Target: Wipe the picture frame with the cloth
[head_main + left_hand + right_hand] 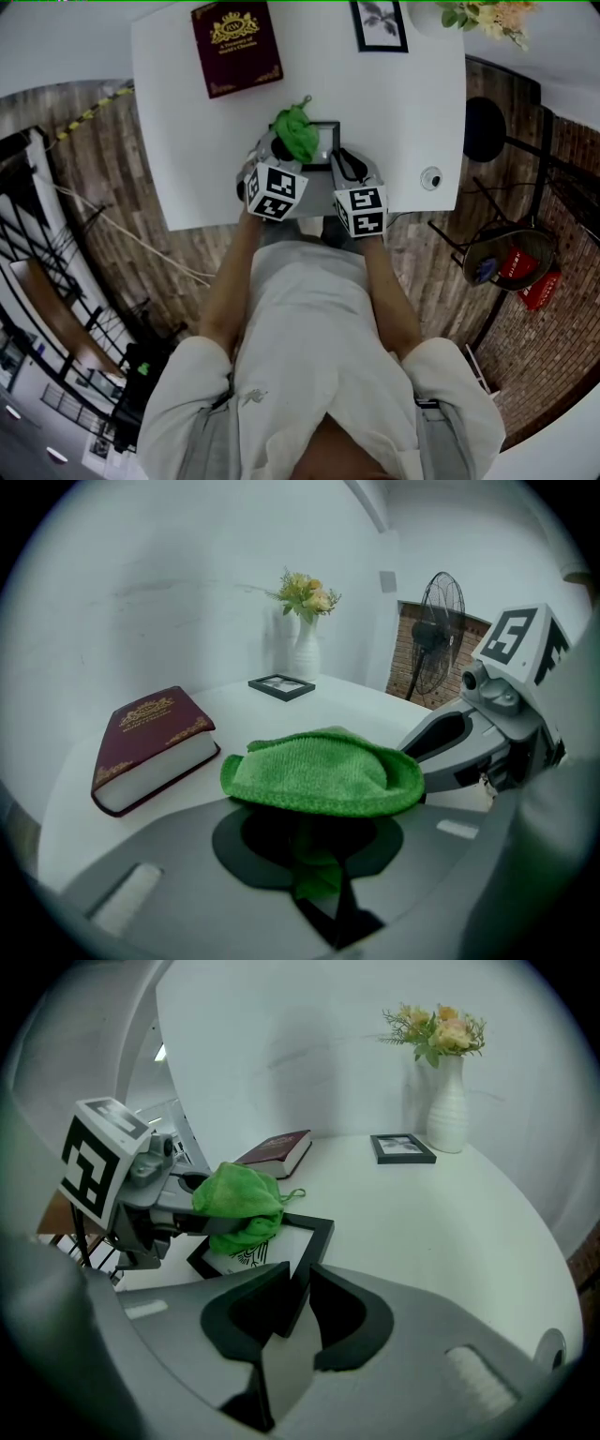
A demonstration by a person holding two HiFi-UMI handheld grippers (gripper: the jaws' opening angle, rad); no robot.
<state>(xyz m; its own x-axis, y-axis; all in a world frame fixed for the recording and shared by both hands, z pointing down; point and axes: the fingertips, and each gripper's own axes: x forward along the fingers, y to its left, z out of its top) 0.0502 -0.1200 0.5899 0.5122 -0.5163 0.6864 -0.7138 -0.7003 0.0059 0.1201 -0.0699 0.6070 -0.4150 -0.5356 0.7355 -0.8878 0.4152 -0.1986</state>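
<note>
My left tongs are closed on a tail of the green cloth, which bunches up over the black picture frame. My right tongs pinch the frame's near edge between both jaws. The frame lies flat near the front edge of the white table, with a maroon book farther back on the left.

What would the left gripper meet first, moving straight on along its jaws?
Likely the small black frame, the vase behind it; only bare table shows between. The left gripper, shut on the green cloth, points there; depth is unclear.
</note>
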